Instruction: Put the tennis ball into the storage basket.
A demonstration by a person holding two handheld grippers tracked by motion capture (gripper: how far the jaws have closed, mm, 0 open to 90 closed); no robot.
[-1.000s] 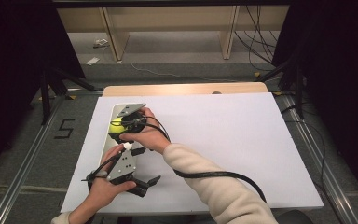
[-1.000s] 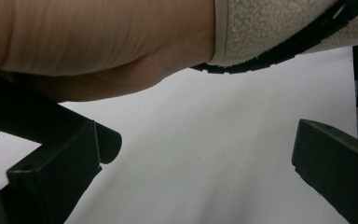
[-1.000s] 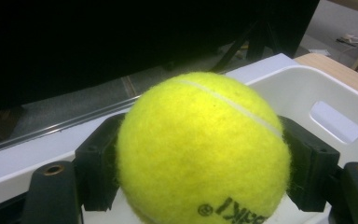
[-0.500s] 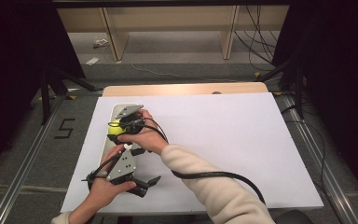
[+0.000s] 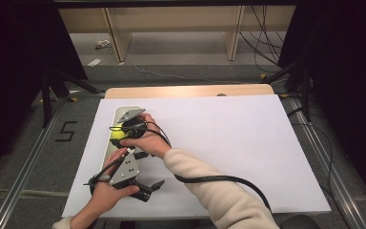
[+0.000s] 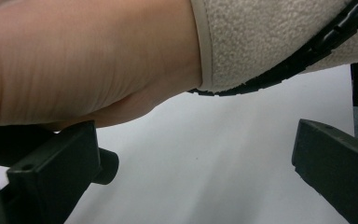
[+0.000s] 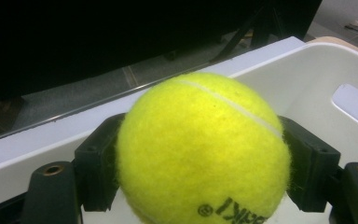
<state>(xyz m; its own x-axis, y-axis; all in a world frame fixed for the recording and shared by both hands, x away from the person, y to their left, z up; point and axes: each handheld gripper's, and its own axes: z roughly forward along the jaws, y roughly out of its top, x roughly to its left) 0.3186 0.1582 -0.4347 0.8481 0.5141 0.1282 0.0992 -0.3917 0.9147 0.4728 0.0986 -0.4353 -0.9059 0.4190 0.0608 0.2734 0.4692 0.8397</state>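
Tennis ball (image 7: 203,151): yellow, clamped between right tool's jaws, inside white bin (image 7: 307,79), near its wall.
Right tool (image 5: 124,131): closed on ball, over bin's near half.
Left tool (image 5: 153,187): jaws wide apart, nothing held, on tabletop (image 5: 228,138) just beside bin's near end.
Sleeve (image 6: 270,37): right forearm crossing above left tool.

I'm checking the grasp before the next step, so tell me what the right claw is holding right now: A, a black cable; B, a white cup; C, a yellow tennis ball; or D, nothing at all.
C: in the right gripper view the right claw has its two black jaws pressed against either side of the yellow tennis ball, above the white bin.
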